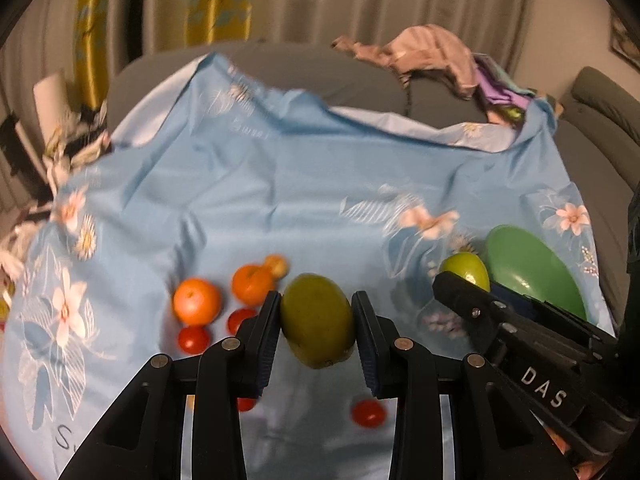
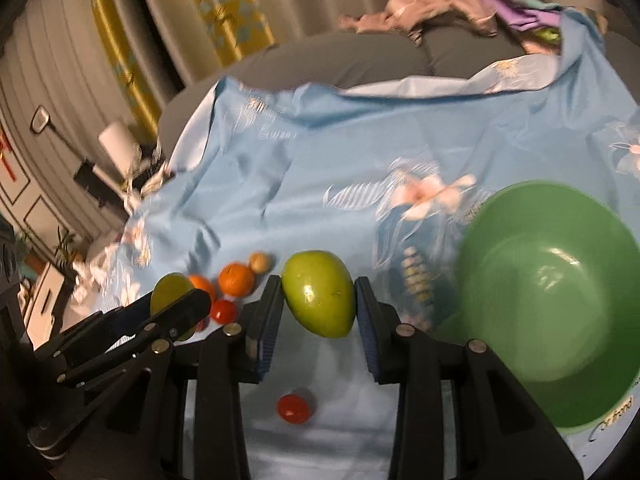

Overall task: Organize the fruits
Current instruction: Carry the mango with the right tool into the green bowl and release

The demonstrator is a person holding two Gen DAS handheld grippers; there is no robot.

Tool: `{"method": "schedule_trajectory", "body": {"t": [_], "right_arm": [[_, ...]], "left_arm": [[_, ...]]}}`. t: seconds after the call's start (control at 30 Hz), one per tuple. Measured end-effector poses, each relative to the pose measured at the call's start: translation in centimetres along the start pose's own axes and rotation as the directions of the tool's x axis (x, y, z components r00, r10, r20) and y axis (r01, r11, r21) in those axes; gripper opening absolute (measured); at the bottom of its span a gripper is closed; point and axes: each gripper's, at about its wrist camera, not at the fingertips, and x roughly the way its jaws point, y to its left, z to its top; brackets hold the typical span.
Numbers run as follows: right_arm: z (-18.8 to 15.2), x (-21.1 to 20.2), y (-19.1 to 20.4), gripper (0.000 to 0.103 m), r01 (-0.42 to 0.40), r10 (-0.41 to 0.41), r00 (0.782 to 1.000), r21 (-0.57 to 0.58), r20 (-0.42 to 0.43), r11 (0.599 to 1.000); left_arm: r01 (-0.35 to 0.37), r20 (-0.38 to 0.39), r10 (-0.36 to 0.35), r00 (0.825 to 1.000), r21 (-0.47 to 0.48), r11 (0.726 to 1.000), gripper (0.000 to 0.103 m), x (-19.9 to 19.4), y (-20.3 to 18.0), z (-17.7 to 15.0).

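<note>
Two green mangoes are up off the cloth at once. The duller, yellow-green oval mango (image 1: 317, 320) sits clamped between the pads of the left tongs (image 1: 316, 320), held clear above the sheet. Over on the other side, the glossier, bright green mango (image 2: 320, 294) is pinched the same way in the right tongs (image 2: 318, 296), pads pressed on both flanks.

This reads as the carry step: both fruits gripped and lifted, neither yet delivered. The round green plastic bowl (image 2: 500, 240) lies just right of the right-hand mango, empty as far as the view shows, and looks like the destination, though that is a guess.

Left behind on the light blue floral sheet (image 1: 240, 200) are two oranges (image 1: 197, 301), a few small red tomatoes (image 1: 194, 339), one more red tomato (image 2: 294, 408) below the tongs, and a small tan round fruit (image 2: 261, 263) behind the oranges.

Next move, by my reckoning: swing the right tongs over the bowl's mouth, lower, then release gently so the mango doesn't bounce out; the left one follows, keeping well apart from the other tool to avoid a knock. The sheet lies over a grey sofa (image 1: 280, 76), a soft base, so the bowl could tip.
</note>
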Motion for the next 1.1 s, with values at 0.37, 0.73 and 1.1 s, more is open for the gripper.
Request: {"method": "schedule_trajectory", "body": {"t": [0.37, 0.73, 1.1], "right_arm": [[0.8, -4.9, -8.3, 0.037, 0.092, -0.113, 0.988, 0.193, 0.102, 0.977], [-0.3, -6.0, -14.4, 0.037, 0.188, -0.221, 0.973, 0.327, 0.067, 0.926], [-0.6, -5.3, -15.7, 0.037, 0.23, -0.252, 0.968, 0.344, 0.018, 0.91]], "left_arm": [[0.107, 0.051, -0.114, 0.992, 0.134, 0.985, 0.036, 0.5, -8.2, 1.6], [0.218, -0.043, -0.213, 0.976, 0.203, 0.955, 0.036, 3.5, -14.4, 1.0], [0.273, -0.116, -0.254, 0.96, 0.194, 0.942, 0.036, 5.8, -16.3, -0.1]]}}
